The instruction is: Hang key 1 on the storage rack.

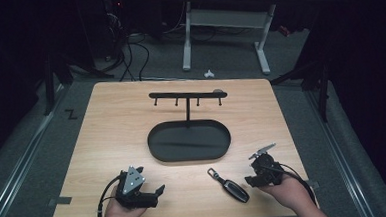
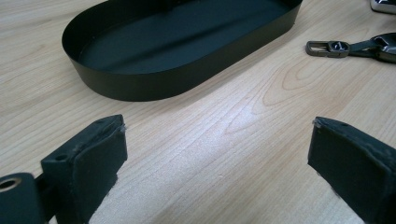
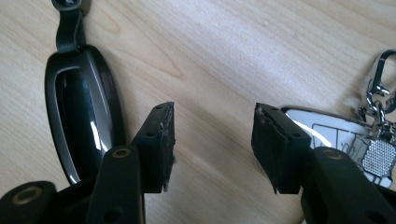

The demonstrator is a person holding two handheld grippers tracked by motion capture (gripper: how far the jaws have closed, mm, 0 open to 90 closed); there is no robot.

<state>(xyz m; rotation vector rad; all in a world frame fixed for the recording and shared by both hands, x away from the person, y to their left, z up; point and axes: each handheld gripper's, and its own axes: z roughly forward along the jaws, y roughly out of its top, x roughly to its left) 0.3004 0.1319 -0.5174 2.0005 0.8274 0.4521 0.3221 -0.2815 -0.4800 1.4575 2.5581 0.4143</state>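
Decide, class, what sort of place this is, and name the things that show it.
Probably a lab or workshop set up for recording: a lone wooden table in a dark room, loose cables on grey carpet, a white desk frame behind, and a key stand laid out like a test prop.

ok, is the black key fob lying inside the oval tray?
No, the black key fob lies flat on the bare wooden table, apart from the oval tray and nearer the person.

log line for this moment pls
left gripper: open, empty | right gripper: open, empty, beside key fob | tray: empty | fob on table
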